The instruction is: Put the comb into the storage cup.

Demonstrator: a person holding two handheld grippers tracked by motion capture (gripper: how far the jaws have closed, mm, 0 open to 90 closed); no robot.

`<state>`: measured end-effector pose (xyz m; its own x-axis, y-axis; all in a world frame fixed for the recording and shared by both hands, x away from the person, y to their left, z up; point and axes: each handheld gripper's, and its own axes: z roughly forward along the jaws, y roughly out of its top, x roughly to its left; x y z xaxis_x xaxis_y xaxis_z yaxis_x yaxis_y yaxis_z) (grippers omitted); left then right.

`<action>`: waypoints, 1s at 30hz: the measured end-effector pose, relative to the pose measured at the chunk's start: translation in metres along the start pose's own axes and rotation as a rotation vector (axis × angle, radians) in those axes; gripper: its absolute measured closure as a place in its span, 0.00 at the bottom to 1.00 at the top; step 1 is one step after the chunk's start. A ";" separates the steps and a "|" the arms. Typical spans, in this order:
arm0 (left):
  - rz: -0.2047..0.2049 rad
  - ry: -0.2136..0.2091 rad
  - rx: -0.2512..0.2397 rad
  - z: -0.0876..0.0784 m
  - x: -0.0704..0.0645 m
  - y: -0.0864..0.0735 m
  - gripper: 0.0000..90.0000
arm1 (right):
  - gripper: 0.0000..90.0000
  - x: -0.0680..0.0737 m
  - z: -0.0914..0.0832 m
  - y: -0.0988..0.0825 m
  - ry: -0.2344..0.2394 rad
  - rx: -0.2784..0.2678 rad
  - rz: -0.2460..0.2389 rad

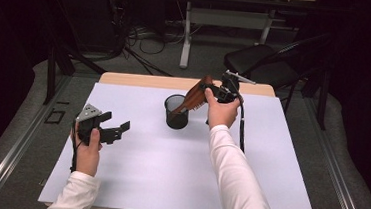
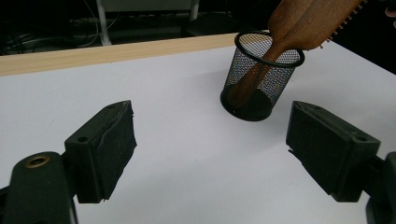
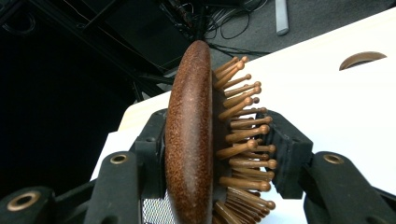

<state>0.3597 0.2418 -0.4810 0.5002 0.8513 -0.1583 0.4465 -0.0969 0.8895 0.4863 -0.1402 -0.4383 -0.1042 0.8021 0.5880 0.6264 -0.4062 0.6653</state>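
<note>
High view: forearms enter from bottom. Left gripper [image 1: 117, 130] rests on white table [image 1: 168, 173], jaws wide, empty. Right gripper [image 1: 209, 92] clamps wooden hairbrush [image 1: 194, 96] by head; handle angled down into black mesh cup [image 1: 176, 115] at table centre.

Left gripper view: pads apart, nothing btwn; cup [image 2: 259, 84] ahead w/ brush handle [image 2: 261, 70] inside.

Right gripper view: jaws pressed on brush head [image 3: 191, 135], back vs one pad, bristles vs other.

Item I'm handling: wooden hairbrush [image 1: 195, 96] | brown, peg bristles | tilted, handle down inside black mesh cup [image 1: 176, 112] | cup upright, mid-table, toward far edge
</note>
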 end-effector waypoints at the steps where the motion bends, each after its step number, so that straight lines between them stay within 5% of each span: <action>1: 0.001 0.000 0.000 0.000 0.000 0.000 0.18 | 0.53 0.000 0.000 0.000 -0.001 0.000 0.001; 30: 0.003 -0.004 0.003 0.001 0.000 0.000 0.18 | 0.44 0.004 0.002 -0.003 -0.012 -0.030 -0.038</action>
<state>0.3601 0.2410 -0.4816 0.5044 0.8491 -0.1568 0.4472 -0.1015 0.8887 0.4858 -0.1352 -0.4387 -0.1180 0.8227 0.5562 0.5985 -0.3880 0.7009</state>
